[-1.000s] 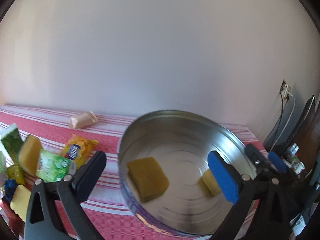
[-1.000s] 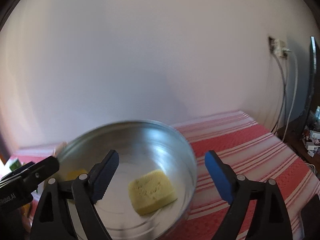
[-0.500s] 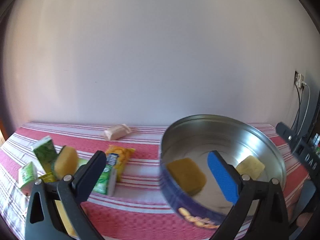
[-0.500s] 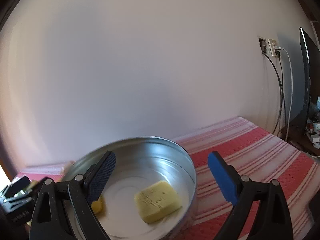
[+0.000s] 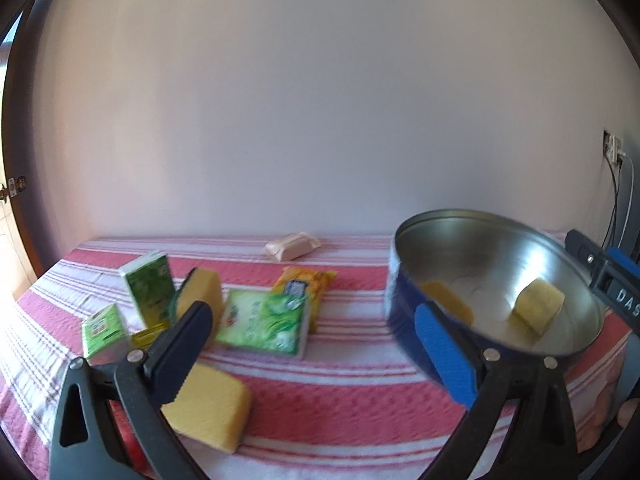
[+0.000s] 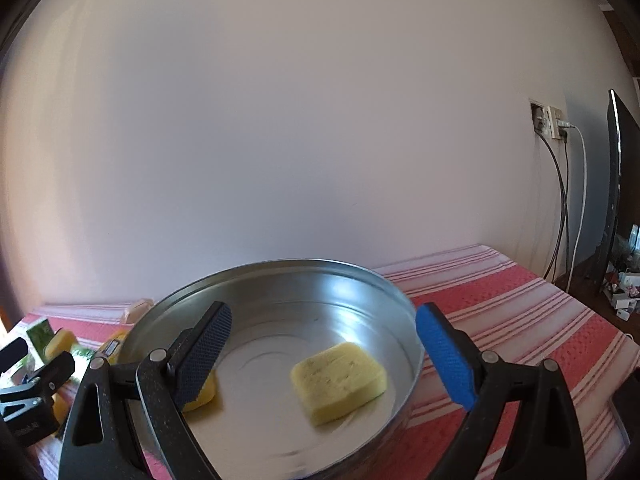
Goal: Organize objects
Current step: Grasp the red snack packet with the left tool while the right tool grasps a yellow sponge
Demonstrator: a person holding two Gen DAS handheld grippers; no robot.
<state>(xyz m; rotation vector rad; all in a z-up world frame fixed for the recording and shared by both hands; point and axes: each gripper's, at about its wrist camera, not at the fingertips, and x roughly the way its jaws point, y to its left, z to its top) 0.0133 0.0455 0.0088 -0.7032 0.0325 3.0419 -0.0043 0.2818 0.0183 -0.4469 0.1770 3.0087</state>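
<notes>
Round metal tin (image 6: 280, 280) sits on the red-striped cloth (image 5: 340, 400), open side up, holding two yellow sponges, the paler one (image 6: 340, 376) lying flat with its long axis slanting up toward the right. Right gripper (image 6: 324, 356) spread wide over the tin, gripping nothing. Left gripper (image 5: 316, 352) likewise wide and empty, aimed at cloth between the tin and a yellow sponge (image 5: 208, 408) and green packets (image 5: 264, 320) lying loose.
</notes>
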